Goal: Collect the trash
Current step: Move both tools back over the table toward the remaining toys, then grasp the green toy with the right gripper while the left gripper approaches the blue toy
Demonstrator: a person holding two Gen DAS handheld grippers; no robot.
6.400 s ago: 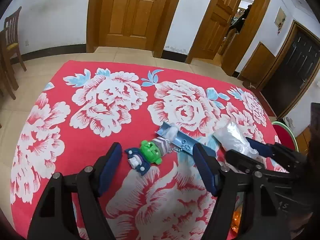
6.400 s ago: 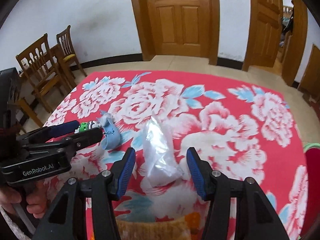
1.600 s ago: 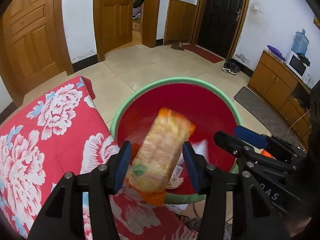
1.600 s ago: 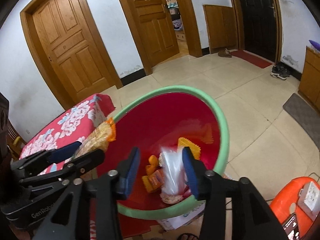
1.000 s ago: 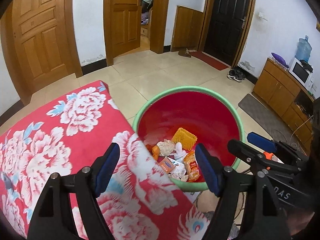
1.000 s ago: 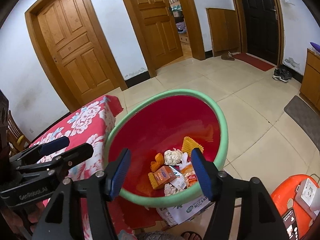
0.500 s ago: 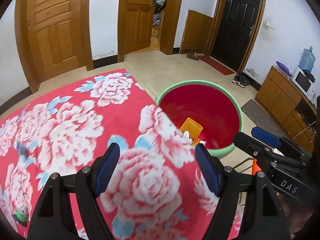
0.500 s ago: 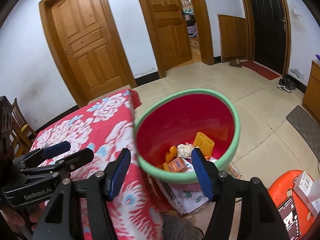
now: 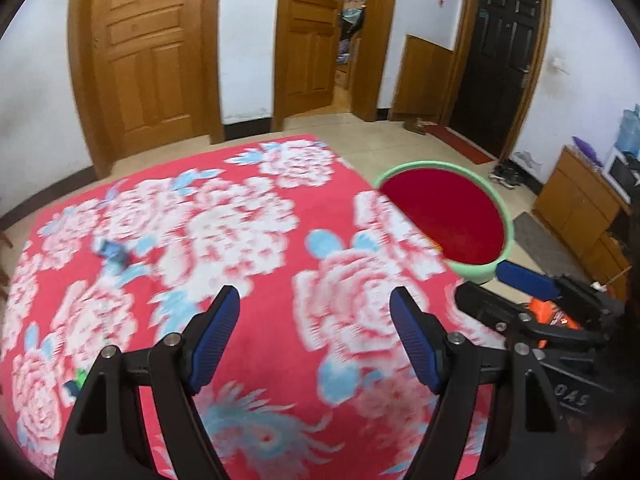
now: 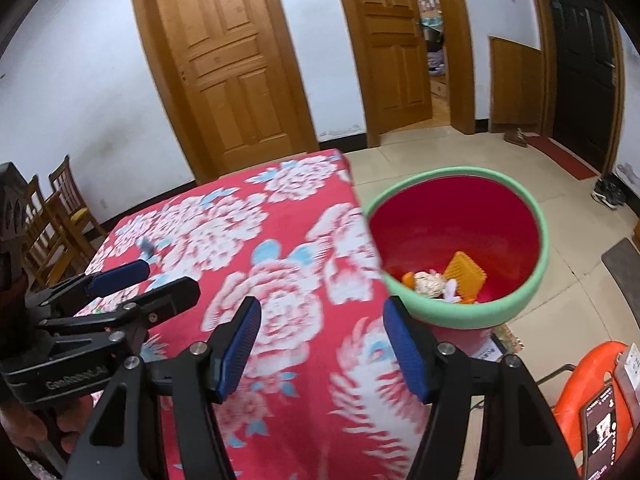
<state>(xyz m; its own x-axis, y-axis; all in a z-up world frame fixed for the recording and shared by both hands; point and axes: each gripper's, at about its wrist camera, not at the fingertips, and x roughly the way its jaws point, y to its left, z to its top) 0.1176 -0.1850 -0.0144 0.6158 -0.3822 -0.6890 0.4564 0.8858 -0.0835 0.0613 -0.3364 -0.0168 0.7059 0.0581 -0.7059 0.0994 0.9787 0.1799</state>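
The left gripper (image 9: 314, 336) hangs over the flowered tablecloth (image 9: 248, 216), fingers spread with nothing between them. The right gripper (image 10: 320, 344), equally wide apart and bare, sits above the table's edge. Just past that edge stands the red bin (image 10: 538, 264) with wrappers (image 10: 444, 282) lying at its bottom. Farther off on the cloth, a small blue scrap (image 9: 110, 250) shows blurred.
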